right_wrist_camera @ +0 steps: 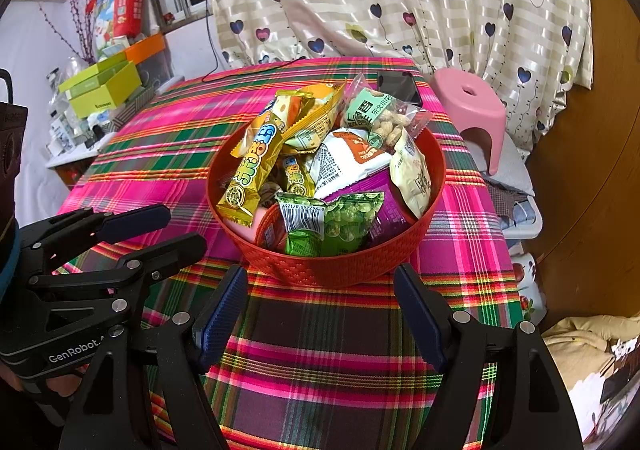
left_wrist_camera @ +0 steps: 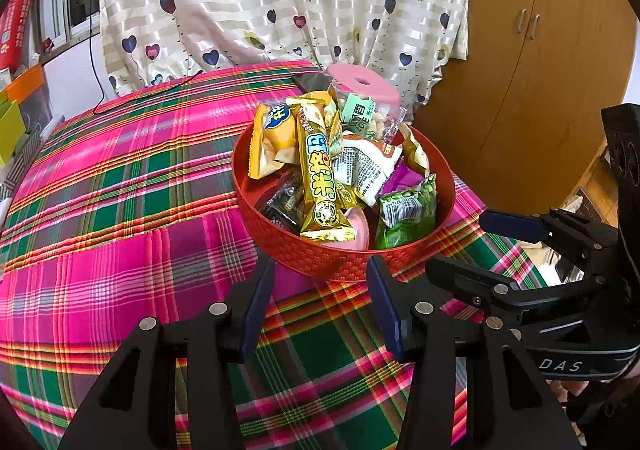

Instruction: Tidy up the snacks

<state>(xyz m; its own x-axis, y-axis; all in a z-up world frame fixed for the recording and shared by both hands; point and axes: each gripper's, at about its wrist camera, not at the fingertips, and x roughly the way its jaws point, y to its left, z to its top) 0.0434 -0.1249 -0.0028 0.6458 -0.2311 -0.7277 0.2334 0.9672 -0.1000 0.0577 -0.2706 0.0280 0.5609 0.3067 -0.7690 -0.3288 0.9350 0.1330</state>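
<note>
Left wrist view: both tongs, left tongs and right tongs, are hovering open and empty at 6 o'clock of the red basket holding snacks on the counter.

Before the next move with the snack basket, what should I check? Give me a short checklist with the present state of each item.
1. Left gripper open and holding nothing: ok.
2. Right gripper open and holding nothing: ok.
3. Basket upright on the tablecloth: ok.
4. Snacks inside the rim: not ok, the yellow bar and peanut bag stick up above it.
5. Fingers clear of the basket: ok, both grippers sit in front of it.
6. What lies under the pile: cannot tell.
</note>
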